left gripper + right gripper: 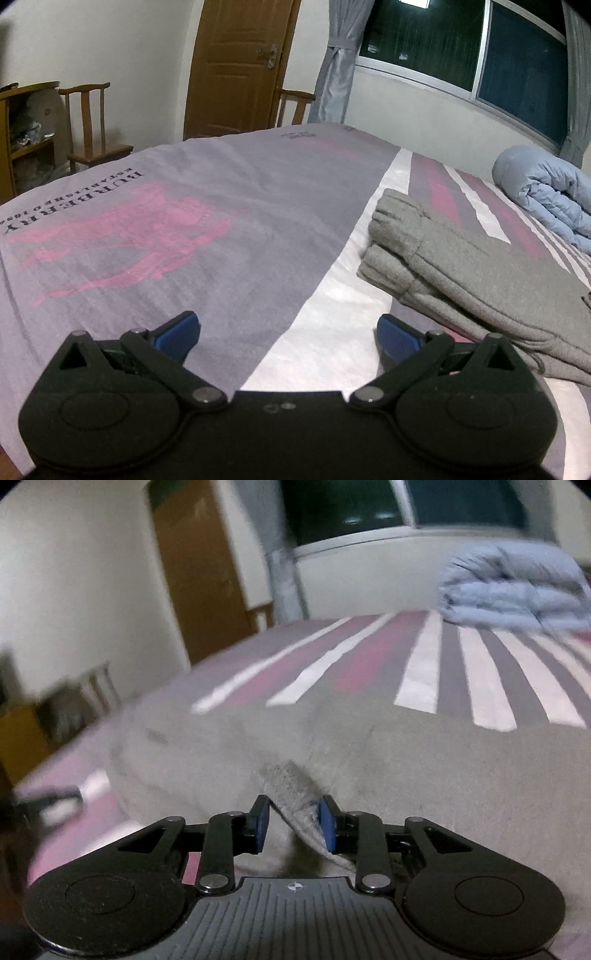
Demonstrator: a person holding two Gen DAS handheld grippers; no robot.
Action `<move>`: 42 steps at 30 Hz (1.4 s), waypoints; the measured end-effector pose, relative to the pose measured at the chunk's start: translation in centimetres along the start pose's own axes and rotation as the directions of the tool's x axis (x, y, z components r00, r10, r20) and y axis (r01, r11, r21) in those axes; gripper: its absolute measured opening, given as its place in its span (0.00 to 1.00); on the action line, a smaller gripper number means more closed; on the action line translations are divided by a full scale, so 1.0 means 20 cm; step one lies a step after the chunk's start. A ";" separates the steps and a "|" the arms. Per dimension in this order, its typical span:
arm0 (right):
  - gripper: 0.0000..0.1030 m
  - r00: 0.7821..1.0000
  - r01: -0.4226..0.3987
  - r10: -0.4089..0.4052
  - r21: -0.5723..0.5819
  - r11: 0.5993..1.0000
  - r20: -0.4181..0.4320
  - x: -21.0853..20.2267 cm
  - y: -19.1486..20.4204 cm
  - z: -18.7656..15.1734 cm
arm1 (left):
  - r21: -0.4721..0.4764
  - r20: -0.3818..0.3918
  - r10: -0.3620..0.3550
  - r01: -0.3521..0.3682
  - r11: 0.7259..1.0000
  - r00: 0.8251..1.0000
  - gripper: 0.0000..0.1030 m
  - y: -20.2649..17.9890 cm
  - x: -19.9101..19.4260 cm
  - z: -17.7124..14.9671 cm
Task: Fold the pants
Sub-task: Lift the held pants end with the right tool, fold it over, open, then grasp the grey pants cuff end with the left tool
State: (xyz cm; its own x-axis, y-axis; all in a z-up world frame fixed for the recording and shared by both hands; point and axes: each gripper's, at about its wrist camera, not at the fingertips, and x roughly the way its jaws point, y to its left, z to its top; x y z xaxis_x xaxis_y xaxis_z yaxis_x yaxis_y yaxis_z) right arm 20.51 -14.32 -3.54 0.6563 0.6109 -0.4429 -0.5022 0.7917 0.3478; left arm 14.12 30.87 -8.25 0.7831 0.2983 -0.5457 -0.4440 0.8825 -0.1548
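The grey pants (461, 266) lie folded on the bed at the right of the left wrist view, their ribbed cuffs (391, 229) stacked and pointing towards the middle of the bed. My left gripper (288, 328) hovers open just left of them, with only bedspread between its blue pads. In the blurred right wrist view the pants (406, 760) fill the foreground. A raised fold of their fabric (291, 786) stands between the jaws of my right gripper (295, 816). It leans on the right pad, with a gap to the left pad, so the jaws do not clamp it.
The bedspread (184, 221) is grey with a pink print and white stripes. A rolled light-blue duvet (546, 199) sits at the far right by the window. Beyond the bed's far edge are a wooden chair (92, 122), a brown door (236, 66) and a tied grey curtain (336, 66).
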 end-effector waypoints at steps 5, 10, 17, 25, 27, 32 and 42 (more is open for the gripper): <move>0.28 0.986 0.149 -0.162 0.200 0.968 0.050 0.05 -0.15 0.03 | 0.001 -0.014 -0.002 0.002 1.000 1.000 0.94 -0.03 0.00 0.01; 0.29 0.997 -0.016 0.029 0.178 0.984 -0.068 0.19 -0.06 0.00 | 0.013 -0.024 -0.025 0.025 1.000 0.999 0.94 -0.09 0.00 0.03; 0.29 0.980 0.181 -0.194 0.221 0.958 0.039 0.15 -0.26 0.20 | 0.029 -0.025 -0.035 0.036 0.999 0.999 0.94 -0.17 0.03 0.06; 0.29 0.988 0.151 -0.135 0.254 0.955 -0.080 0.53 -0.29 0.27 | -0.014 -0.058 -0.037 0.036 0.999 0.998 0.94 -0.25 0.15 0.15; 0.29 0.993 0.095 -0.081 0.176 0.980 -0.088 0.57 -0.20 0.25 | 0.004 -0.072 -0.033 0.033 0.999 0.997 0.94 -0.28 0.17 0.14; 0.29 0.982 0.165 -0.180 0.198 0.966 0.061 0.28 -0.34 0.26 | 0.009 -0.077 -0.047 0.048 0.999 0.996 0.94 -0.26 0.16 0.11; 0.29 0.934 0.345 -0.351 0.414 0.842 -0.066 0.02 -0.98 0.32 | 0.066 -0.092 -0.007 0.013 0.998 0.996 0.94 -0.31 0.16 0.08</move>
State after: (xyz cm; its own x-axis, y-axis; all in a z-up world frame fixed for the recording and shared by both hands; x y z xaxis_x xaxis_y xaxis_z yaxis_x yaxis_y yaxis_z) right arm 34.20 -29.62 -5.28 0.7519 0.2934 -0.5904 0.0369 0.8753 0.4821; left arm 20.15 26.98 -7.73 0.7429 0.2578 -0.6178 -0.4045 0.9082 -0.1074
